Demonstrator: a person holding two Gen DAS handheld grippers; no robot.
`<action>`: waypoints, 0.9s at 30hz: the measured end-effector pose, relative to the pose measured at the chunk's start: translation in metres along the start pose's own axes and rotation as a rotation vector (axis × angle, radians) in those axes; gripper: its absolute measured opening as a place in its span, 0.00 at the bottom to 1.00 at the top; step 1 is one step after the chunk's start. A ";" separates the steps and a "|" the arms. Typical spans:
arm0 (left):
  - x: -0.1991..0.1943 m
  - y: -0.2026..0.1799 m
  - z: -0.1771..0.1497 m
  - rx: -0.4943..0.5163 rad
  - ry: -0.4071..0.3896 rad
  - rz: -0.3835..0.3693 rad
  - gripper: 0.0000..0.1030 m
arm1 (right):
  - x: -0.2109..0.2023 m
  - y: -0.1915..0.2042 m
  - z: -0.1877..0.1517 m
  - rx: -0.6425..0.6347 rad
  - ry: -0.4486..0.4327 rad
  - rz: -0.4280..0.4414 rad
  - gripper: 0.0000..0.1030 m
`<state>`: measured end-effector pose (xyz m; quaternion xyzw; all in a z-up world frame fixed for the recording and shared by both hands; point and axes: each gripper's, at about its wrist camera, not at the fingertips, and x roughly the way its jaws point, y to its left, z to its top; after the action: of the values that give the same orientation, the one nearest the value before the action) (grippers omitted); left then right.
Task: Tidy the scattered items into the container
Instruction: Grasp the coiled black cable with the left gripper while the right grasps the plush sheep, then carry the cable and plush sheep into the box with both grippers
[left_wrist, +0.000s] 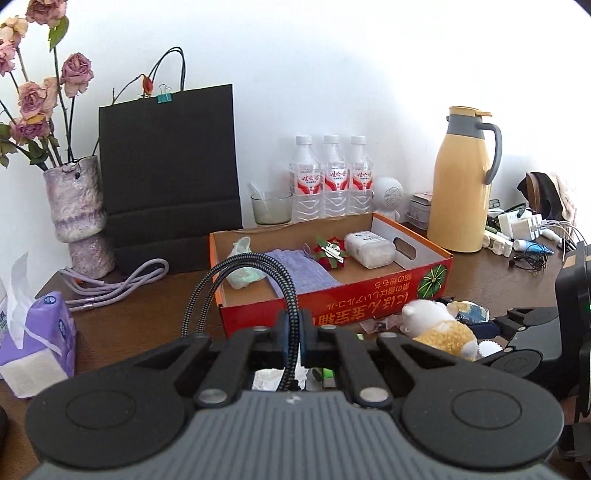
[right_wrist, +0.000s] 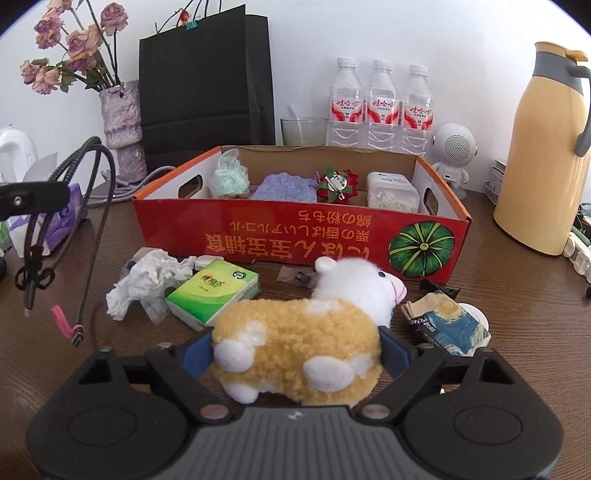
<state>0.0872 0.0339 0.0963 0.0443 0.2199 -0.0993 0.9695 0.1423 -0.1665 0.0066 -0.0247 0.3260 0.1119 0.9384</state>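
Observation:
My left gripper is shut on a black braided cable, held above the table in front of the red cardboard box. The cable's loop and plugs dangle at the left of the right wrist view. My right gripper stands wide around a yellow-and-white plush toy lying on the table before the box. Its blue pads sit at the toy's two flanks, with no squeeze visible in the fur. A crumpled tissue, a green tissue pack and a blue-patterned packet lie nearby.
The box holds a mint scrunchie, a purple cloth, a red-green bow and a bead container. Behind stand a black paper bag, a flower vase, three water bottles and a yellow flask.

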 end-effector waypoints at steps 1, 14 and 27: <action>-0.003 0.001 0.000 -0.005 -0.001 0.000 0.05 | -0.002 0.001 0.000 -0.010 -0.002 0.002 0.81; -0.022 -0.007 0.046 0.022 -0.114 -0.033 0.05 | -0.074 -0.025 0.027 0.076 -0.160 0.022 0.78; 0.110 -0.031 0.134 0.111 -0.050 -0.080 0.06 | 0.001 -0.084 0.177 0.029 -0.104 0.038 0.79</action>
<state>0.2335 -0.0330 0.1675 0.0866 0.1914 -0.1511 0.9659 0.2697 -0.2268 0.1430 0.0008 0.2789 0.1262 0.9520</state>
